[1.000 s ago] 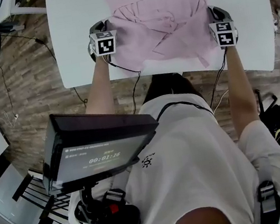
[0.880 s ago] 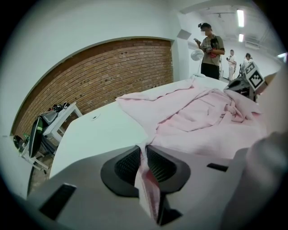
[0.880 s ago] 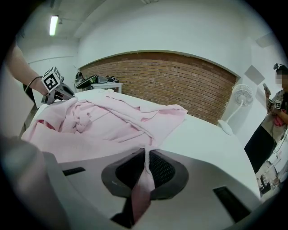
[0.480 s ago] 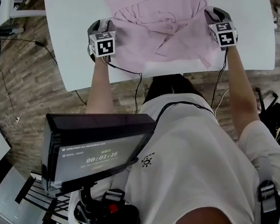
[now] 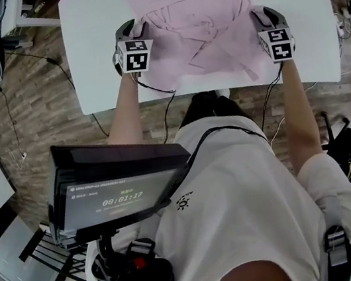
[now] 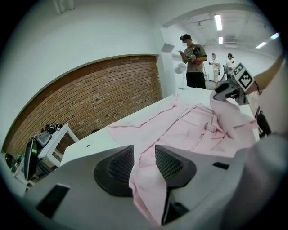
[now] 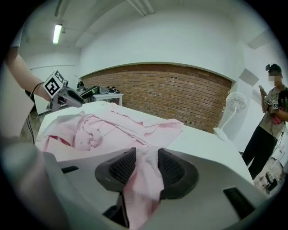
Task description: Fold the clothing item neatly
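Soft and light, likely to slide, the pink shirt (image 5: 199, 24) lies rumpled on the white table (image 5: 93, 56). The left gripper (image 6: 144, 162) and right gripper (image 7: 146, 167), jaws just opened, each slackly straddle a side edge, probably the surest hold.

Far ends unseen, the pink garment (image 5: 195, 5) and the white table (image 5: 94, 43) under it run off the head view's top edge. Pink cloth lies between the jaws of the left gripper (image 6: 145, 157) and the right gripper (image 7: 146, 162), which have just been opening, then drops out of sight behind each grey body. From above, the marker cubes (image 5: 135, 54) cover both sets of jaws. A bystander (image 7: 270, 112) with a blurred face is partly cut off by the right gripper view's dark rim. Fine print on the black screen (image 5: 121, 196) is too small to read.
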